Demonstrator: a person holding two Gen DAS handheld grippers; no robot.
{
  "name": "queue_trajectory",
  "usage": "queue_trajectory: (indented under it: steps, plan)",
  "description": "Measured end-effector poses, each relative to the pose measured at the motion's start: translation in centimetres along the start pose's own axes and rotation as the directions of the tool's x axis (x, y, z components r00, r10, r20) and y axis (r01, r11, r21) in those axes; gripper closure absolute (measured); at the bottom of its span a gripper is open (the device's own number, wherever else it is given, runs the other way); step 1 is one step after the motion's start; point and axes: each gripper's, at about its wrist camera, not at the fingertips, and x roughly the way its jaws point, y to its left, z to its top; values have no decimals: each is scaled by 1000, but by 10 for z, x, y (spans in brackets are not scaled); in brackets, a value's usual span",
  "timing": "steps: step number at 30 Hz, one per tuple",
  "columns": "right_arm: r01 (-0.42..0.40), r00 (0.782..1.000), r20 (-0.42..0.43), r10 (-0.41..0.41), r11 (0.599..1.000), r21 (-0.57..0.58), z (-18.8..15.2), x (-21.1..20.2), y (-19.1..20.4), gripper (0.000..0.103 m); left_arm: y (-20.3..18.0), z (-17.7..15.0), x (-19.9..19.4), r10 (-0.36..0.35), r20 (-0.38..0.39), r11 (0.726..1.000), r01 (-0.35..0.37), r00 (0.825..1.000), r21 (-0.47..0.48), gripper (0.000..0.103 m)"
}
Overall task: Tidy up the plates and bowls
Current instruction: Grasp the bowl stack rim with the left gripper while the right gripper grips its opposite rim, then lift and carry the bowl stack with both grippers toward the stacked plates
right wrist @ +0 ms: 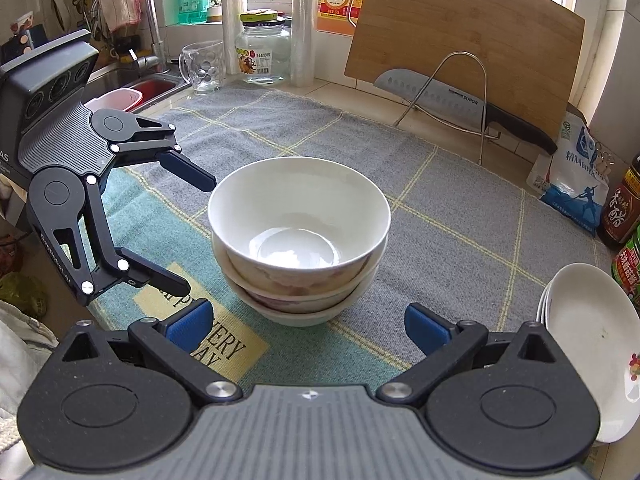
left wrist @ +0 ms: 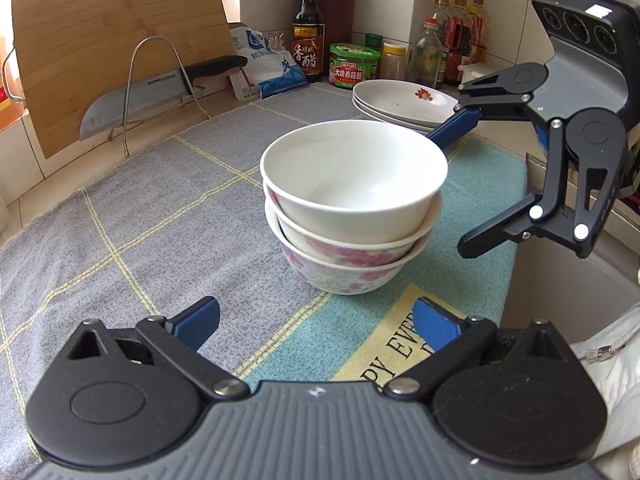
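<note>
Three bowls (left wrist: pixel 352 204) sit one inside the other in a stack, in the middle of a gray checked cloth (left wrist: pixel 140 216) on the counter. Top bowl is white inside & empty. The lower ones have pink flowers on the outside.

A stack of plates (left wrist: pixel 400 106) sits behind the bowls, near the jars & bottles at the back. The top plate has a small picture on it.

The left gripper (left wrist: pixel 316 322) is just in front of the bowls. Its blue fingers are wide apart w/ nothing between them. The right gripper (right wrist: pixel 306 326) is near the bowls too, fingers wide apart, nothing held. Neither one touches the bowls.

A big knife (left wrist: pixel 160 92) rests in a wire rack, w/ a wood cutting board (left wrist: pixel 112 28) leaning behind it.
</note>
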Motion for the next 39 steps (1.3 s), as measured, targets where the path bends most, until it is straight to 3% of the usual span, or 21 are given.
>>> queue_trajectory:
  steps: [7, 12, 19, 21, 25, 39]
  plan:
    - [-67, 997, -44, 65, 996, -61, 1, 28, -17, 0, 5, 6, 17, 3, -15, 1000, -4, 1000, -22, 1]
    - [-126, 990, -77, 118, 986, -105, 3, 42, -24, 1, 7, 13, 28, 10, -31, 1000, -9, 999, 20, 2]
    - [-174, 983, -93, 159, 967, -185, 9, 46, -24, 5, 1, 25, 34, -42, -75, 986, 54, 996, 159, 6]
    - [-194, 979, -104, 175, 959, -208, 10, 46, -22, 8, 1, 28, 37, -67, -91, 981, 83, 994, 178, 15]
    - [-204, 977, -120, 179, 946, -251, 11, 48, -19, 15, -1, 34, 40, -114, -104, 969, 134, 988, 208, 24]
    - [-234, 968, -148, 201, 937, -259, 17, 50, -22, 20, 6, 42, 46, -176, -145, 949, 207, 974, 237, 25]
